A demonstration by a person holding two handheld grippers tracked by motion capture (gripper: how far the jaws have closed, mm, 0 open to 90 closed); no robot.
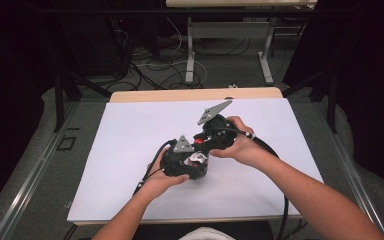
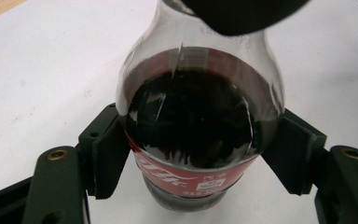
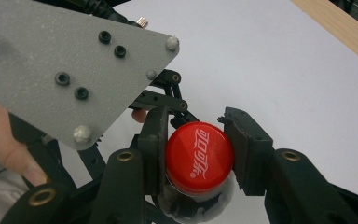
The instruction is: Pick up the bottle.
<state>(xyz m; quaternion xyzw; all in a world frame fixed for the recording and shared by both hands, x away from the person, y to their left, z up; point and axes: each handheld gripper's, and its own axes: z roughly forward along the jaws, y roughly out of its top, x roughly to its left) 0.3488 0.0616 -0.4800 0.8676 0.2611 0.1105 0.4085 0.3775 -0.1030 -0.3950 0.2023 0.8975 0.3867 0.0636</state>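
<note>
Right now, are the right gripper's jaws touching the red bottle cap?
Touching. In the right gripper view, the right gripper has both black jaws pressed against opposite sides of the red cap, with no gap showing on either side.

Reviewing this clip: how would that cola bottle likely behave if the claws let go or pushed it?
The cola bottle looks fairly full of dark liquid, so probably heavy for its size. Its round, smooth clear wall would likely roll if laid down and may slip between pads. The red cap seems rigid, giving the right claw firm purchase.

Chinese Coca-Cola script: red cap, btl label.
</note>
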